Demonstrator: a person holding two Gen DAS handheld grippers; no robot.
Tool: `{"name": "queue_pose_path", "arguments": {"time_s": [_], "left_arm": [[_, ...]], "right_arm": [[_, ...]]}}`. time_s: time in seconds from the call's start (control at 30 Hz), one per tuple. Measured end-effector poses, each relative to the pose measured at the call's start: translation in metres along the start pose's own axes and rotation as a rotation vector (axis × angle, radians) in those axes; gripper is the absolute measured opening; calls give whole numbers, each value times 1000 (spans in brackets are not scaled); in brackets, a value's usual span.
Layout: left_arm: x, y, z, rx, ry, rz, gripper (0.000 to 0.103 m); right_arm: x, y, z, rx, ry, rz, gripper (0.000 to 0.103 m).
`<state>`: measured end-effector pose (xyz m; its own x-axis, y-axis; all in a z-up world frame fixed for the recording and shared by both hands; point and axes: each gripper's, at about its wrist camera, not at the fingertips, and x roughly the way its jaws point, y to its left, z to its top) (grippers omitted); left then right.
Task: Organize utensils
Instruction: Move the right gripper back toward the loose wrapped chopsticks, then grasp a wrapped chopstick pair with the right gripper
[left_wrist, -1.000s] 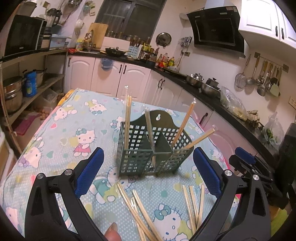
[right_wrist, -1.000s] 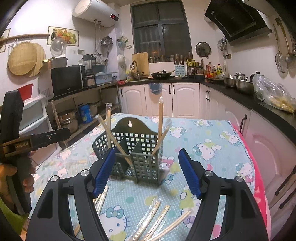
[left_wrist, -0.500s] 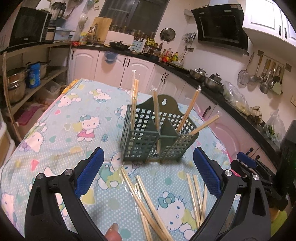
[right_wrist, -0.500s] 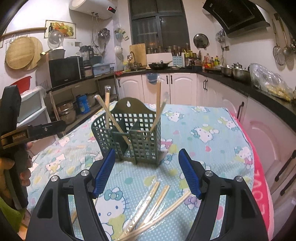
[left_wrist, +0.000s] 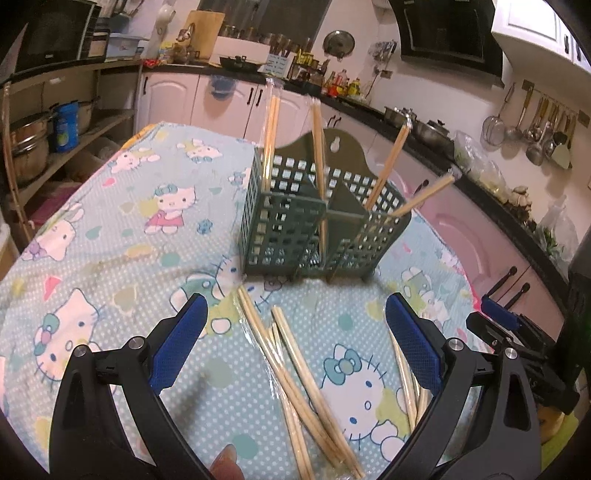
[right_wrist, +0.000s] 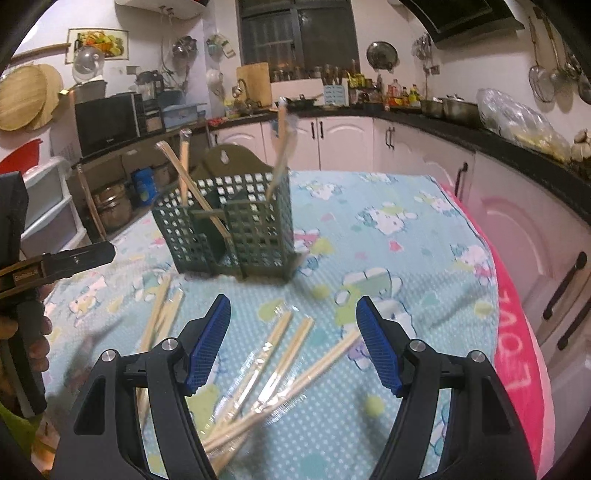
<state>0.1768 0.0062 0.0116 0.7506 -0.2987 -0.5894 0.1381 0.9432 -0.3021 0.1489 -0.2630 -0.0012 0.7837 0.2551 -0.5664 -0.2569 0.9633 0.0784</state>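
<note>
A dark green lattice utensil holder (left_wrist: 317, 225) stands on the table with several wrapped chopstick pairs upright in it; it also shows in the right wrist view (right_wrist: 229, 225). Loose wrapped chopsticks (left_wrist: 295, 376) lie on the cloth below my left gripper (left_wrist: 295, 350), which is open and empty above them. More loose chopsticks (right_wrist: 273, 369) lie between the fingers of my right gripper (right_wrist: 293, 343), which is open and empty. Another small bunch of chopsticks (right_wrist: 159, 314) lies to the left. The right gripper's body (left_wrist: 517, 332) shows at the right of the left wrist view.
The table wears a blue cartoon-cat cloth (left_wrist: 110, 229) with a pink edge (right_wrist: 517, 332) on the right. Kitchen cabinets (right_wrist: 406, 147) and a counter run behind and to the right. Shelves with pots (left_wrist: 29, 140) stand at the left.
Both grippers have dropped lower and pulled back toward the loose chopsticks; the holder now sits higher and farther in both views. Both stay open.
</note>
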Motion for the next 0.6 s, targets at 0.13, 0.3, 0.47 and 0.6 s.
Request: {"name": "queue_pose_path", "arguments": {"time_s": [0.13,0.3,0.47,0.6], "left_arm": [[8,-1,-6,8,24,7,88],[21,2,-12,10,60,17,88],[35,8,-17,5,95,37,88],[46,17,-19,-17,121,43,88]], "right_arm": [[5,-8,-9,15,29,-23,68],[13,-19,-17,37,70,-52,68],[22,-27,-23,59,121,-85,68],[33,-34,-25,76,168,-106,68]]}}
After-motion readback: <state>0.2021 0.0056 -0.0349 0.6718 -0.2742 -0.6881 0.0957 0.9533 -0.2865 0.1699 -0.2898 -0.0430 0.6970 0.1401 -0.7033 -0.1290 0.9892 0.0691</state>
